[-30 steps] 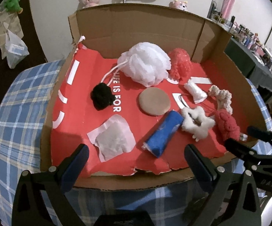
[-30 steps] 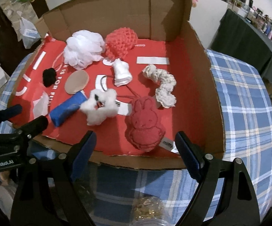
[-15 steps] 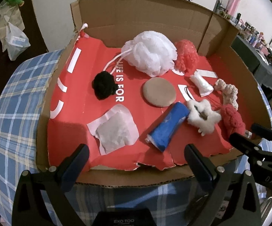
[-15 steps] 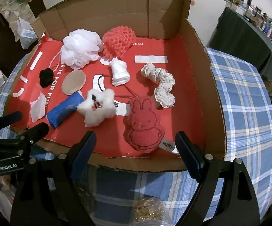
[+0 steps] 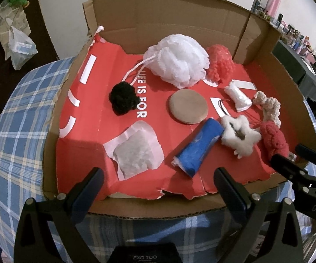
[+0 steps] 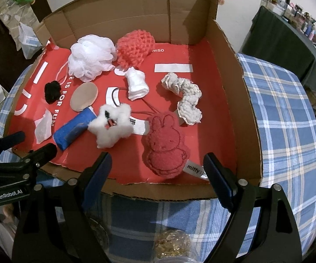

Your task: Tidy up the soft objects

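I see white wall [image 5: 66,4] behind, blue plaid tablecloth [image 6: 289,118] underneath, dark-draped side table [image 6: 274,39] crowded with small bottles at right.

- My left wrist camera looks steeply down from the cardboard box's [image 5: 158,208] near-left edge.
- My right wrist camera views it from the near-right (both share the whole interior).

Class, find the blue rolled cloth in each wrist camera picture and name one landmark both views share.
Left wrist view: the blue rolled cloth lies low and right of centre, near the box's front edge.
Right wrist view: it lies low on the left.
Shared landmark: the white fluffy star touching its end.
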Motion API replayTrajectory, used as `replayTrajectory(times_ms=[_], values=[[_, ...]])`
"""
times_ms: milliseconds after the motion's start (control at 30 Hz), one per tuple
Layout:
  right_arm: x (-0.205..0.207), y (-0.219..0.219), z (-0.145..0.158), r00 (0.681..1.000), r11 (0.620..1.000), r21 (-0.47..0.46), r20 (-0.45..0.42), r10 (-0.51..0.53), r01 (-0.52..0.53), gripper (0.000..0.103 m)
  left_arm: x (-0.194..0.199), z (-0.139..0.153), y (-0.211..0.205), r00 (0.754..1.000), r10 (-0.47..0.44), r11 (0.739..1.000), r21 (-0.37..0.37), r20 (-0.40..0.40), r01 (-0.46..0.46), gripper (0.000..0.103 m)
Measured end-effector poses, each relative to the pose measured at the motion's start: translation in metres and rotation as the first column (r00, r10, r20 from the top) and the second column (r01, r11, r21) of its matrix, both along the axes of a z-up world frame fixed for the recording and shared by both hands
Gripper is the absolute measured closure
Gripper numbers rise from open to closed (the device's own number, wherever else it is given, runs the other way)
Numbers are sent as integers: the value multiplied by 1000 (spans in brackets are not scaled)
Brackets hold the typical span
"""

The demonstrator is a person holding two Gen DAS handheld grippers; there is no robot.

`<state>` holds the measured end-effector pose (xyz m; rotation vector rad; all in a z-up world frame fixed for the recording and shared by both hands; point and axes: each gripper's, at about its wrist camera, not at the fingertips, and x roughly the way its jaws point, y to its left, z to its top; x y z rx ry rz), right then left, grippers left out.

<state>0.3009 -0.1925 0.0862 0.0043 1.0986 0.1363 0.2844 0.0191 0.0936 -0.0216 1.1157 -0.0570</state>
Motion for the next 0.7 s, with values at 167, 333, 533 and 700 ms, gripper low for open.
replayTrajectory(times_ms=[167,333,533,700], values=[[0,0,0,1000,1000,0,-2,1,-1,17,0,0,0,1000,5,1000,2,1,-5,1],[-1,0,-1,1000,1000,3,-3,2,-2,17,1,0,0,1000,6,1000,1,0,-6,1],[-1,0,-1,1000,1000,1,-5,2,-2,17,1,0,2,1000,10,1000,-4,-3,-10,1],[0,0,-1,1000,1000,3,-6,2,-2,17,1,0,1,1000,8,1000,-2,-2,-8,1]])
